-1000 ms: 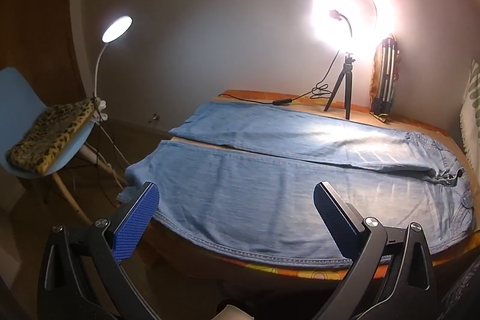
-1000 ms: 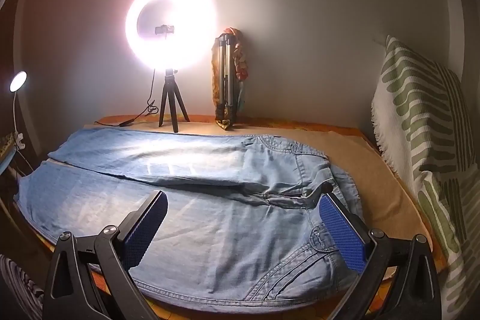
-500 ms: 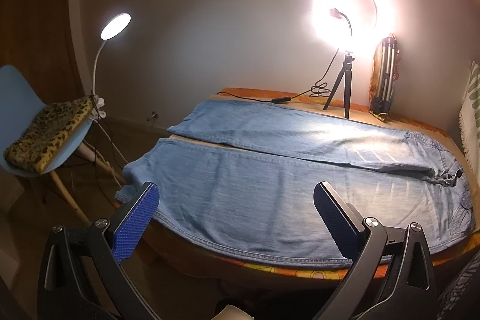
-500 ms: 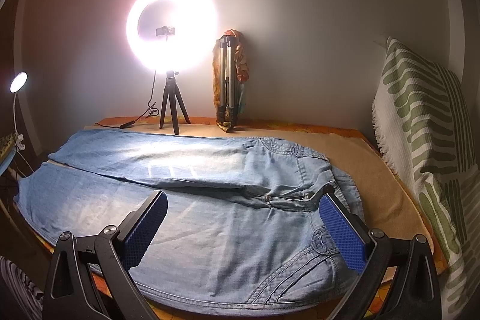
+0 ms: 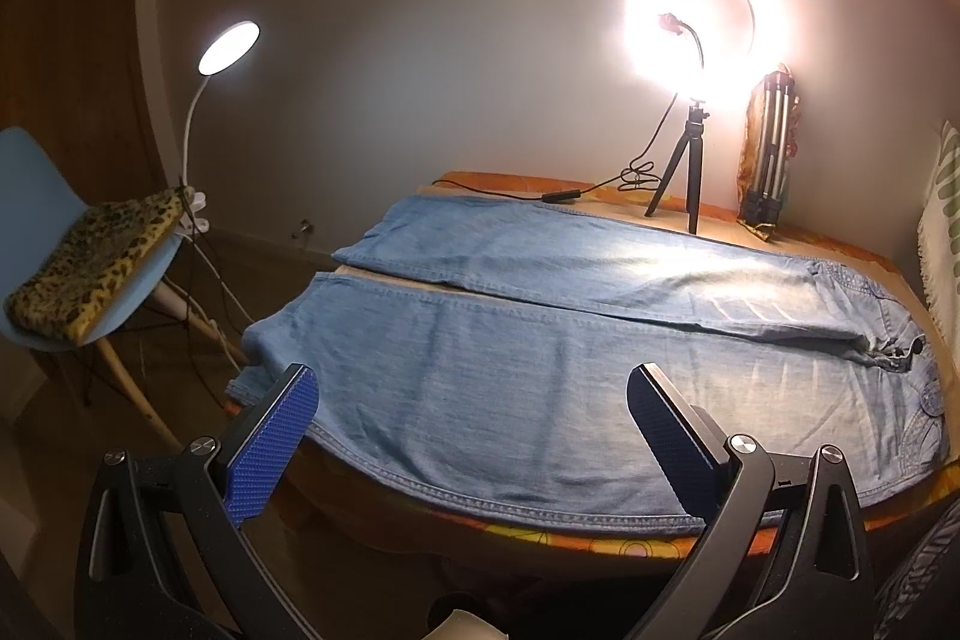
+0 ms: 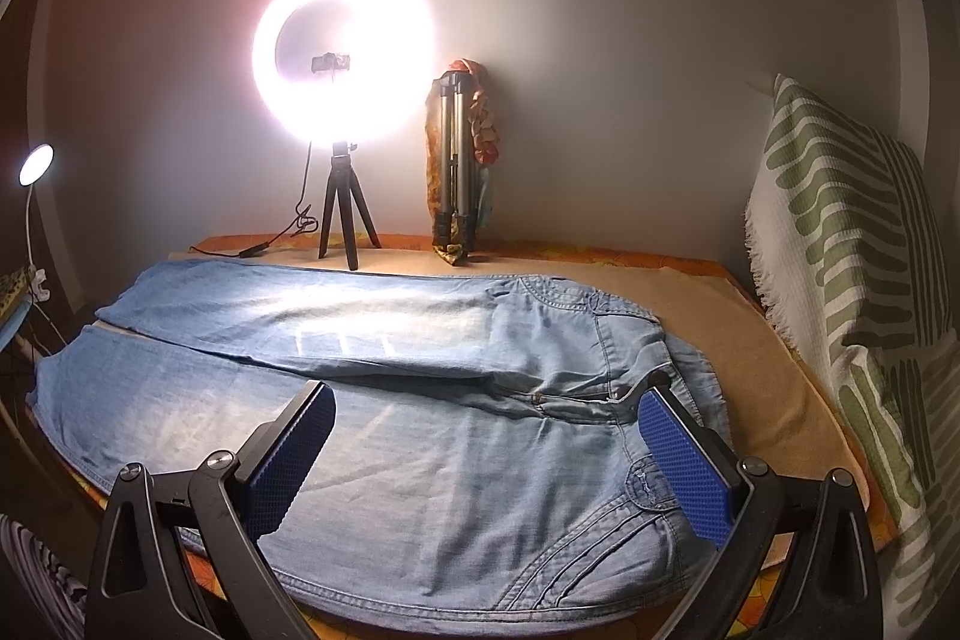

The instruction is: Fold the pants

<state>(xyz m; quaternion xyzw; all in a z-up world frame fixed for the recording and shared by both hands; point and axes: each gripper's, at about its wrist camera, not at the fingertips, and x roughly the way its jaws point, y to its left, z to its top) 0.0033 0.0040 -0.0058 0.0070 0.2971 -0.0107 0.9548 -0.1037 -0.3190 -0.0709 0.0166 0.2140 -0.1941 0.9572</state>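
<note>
Light blue denim pants [image 5: 540,340] lie flat on the table, both legs side by side, waist at the right and cuffs at the left, the near cuff hanging over the table's left edge. They also show in the right wrist view [image 6: 420,400], waist and pocket stitching near the front right. My left gripper [image 5: 468,400] is open and empty, held above the near leg. My right gripper [image 6: 480,418] is open and empty, above the near hip and crotch area.
A lit ring light on a small tripod [image 5: 684,172] and a folded tripod [image 5: 768,160] stand at the back wall. A blue chair with a leopard cushion [image 5: 90,268] and a desk lamp [image 5: 228,46] are at the left. A green-patterned pillow [image 6: 852,280] leans at the right.
Both grippers have drifted slightly; the views shift a little. The pants have not moved and both grippers stay open.
</note>
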